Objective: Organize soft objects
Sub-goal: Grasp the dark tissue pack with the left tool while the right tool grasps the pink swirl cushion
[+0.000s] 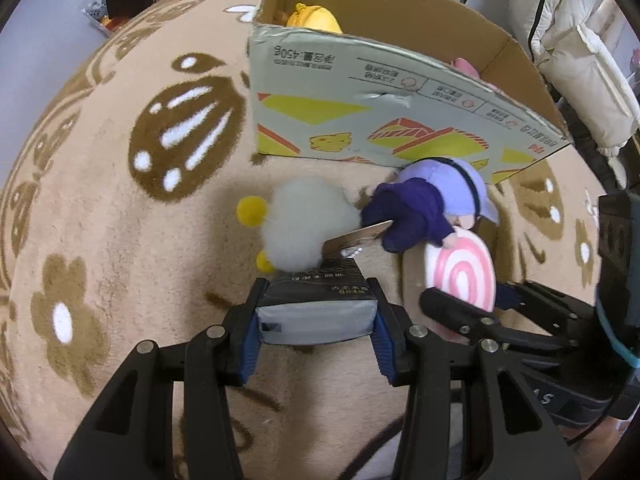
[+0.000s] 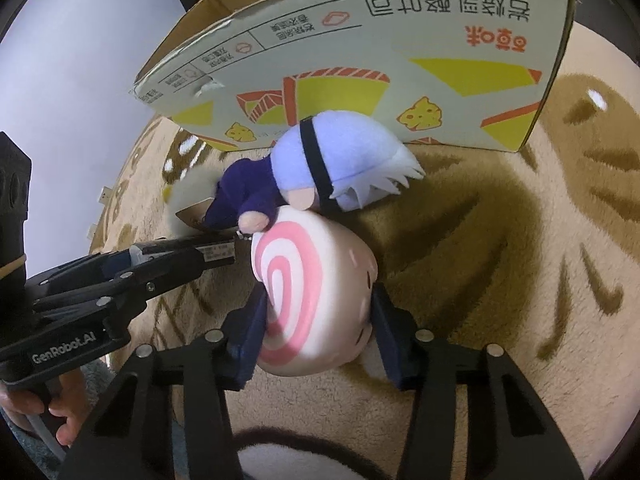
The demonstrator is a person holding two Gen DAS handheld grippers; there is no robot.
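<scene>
My left gripper [image 1: 316, 320] is shut on a grey tissue pack [image 1: 316, 308] low over the rug. Just beyond it lie a white fluffy plush with yellow pom-poms [image 1: 300, 228] and a purple doll with a lilac hat [image 1: 424, 204], against the cardboard box [image 1: 360, 120]. My right gripper [image 2: 320, 320] is shut on a pink-and-white swirl plush [image 2: 304, 288]. The doll [image 2: 320, 168] leans on top of that plush. The right gripper also shows in the left wrist view [image 1: 472, 312], beside the swirl plush [image 1: 460, 272].
The open box [image 2: 380, 60] stands on a beige rug with brown pattern [image 1: 120, 240]. A yellow plush [image 1: 314, 18] and a pink one [image 1: 464, 66] lie inside. White padded jackets [image 1: 568, 40] hang at the far right. The left gripper [image 2: 168, 260] crosses the right wrist view.
</scene>
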